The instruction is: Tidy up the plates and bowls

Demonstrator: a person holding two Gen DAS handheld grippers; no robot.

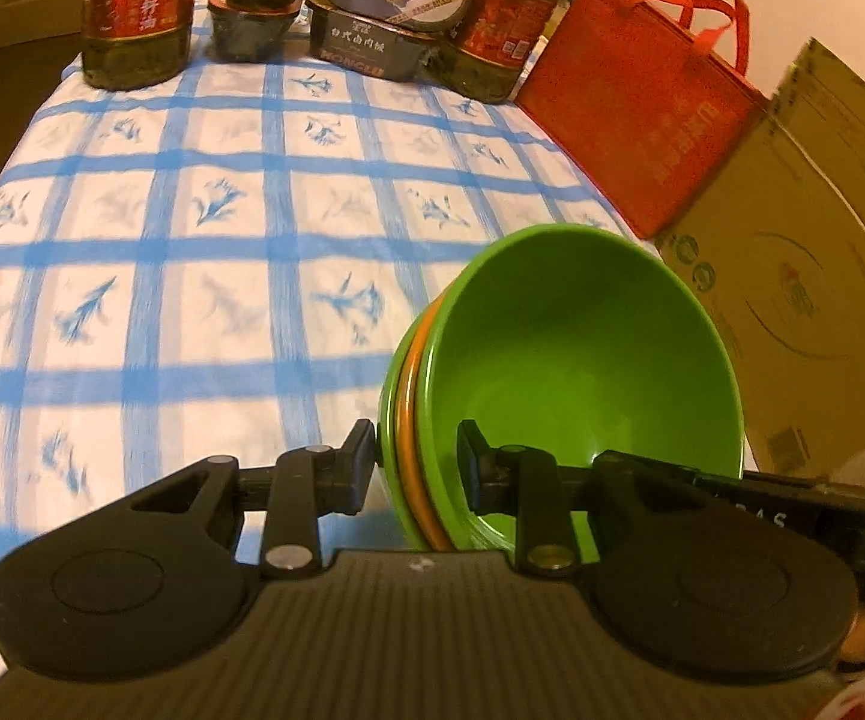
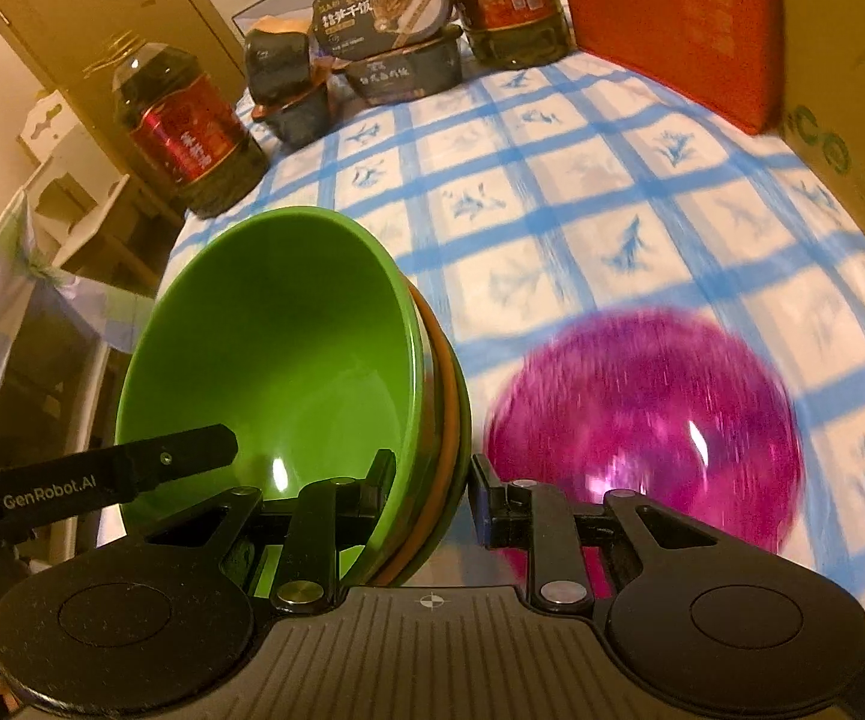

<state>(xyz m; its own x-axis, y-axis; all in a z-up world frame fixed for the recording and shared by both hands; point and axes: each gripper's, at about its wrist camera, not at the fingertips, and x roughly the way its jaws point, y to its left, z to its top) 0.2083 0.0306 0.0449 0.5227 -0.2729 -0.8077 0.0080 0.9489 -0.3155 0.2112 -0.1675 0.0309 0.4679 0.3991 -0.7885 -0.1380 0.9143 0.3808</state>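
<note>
Bowl stack pinched from both sides

Left gripper (image 1: pixel 417 462) and right gripper (image 2: pixel 432 495) each clamp the nested bowls' (image 1: pixel 582 360) rim; a blurred, seemingly purple plate (image 2: pixel 642 420) lies on the table (image 1: pixel 192 240).

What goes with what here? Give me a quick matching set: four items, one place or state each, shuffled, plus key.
Items
1. bowl stack
2. purple plate
3. red bag
4. meal boxes

Places or states
A. stacked at the table's far end, between the oil bottles
B. lying flat on the checked cloth
C. clamped at the rim by both the left gripper and the right gripper
D. standing beside the cardboard box

Pairs: 1-C, 2-B, 3-D, 4-A
</note>
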